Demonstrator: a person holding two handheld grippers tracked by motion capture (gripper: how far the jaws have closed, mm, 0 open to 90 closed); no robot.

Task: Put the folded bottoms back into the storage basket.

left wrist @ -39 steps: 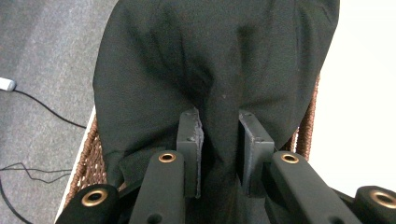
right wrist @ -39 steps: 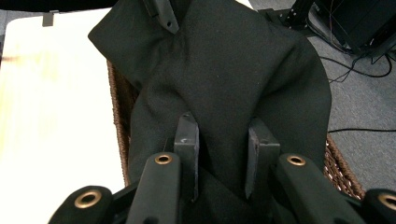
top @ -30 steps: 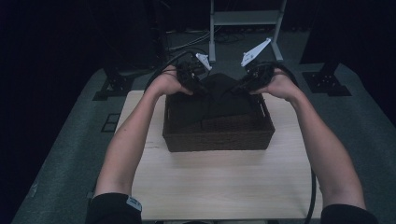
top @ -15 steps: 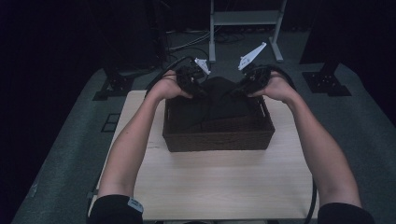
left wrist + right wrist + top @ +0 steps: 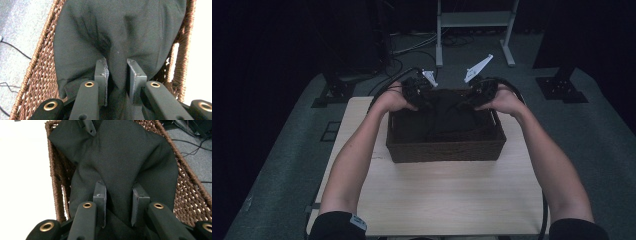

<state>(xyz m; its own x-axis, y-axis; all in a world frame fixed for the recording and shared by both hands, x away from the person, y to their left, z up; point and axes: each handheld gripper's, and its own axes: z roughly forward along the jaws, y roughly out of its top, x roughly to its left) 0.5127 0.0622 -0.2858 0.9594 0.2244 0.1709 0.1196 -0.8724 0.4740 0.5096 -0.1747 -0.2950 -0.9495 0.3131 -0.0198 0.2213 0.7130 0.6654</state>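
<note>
I see a pale wooden table (image 5: 437,200) on grey carpet, a dark brown wicker basket (image 5: 446,149) resting directly on it near the far edge, centred between its left and right edges

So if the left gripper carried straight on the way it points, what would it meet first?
The dark cloth already pinched in the left gripper. Pushing on, it would likely press that cloth down into the wicker basket; the depth beneath is unclear.

The black cloth (image 5: 120,32) covers the basket (image 5: 37,62) floor ahead of the left tool (image 5: 117,72); its folds beneath stay hidden.
</note>
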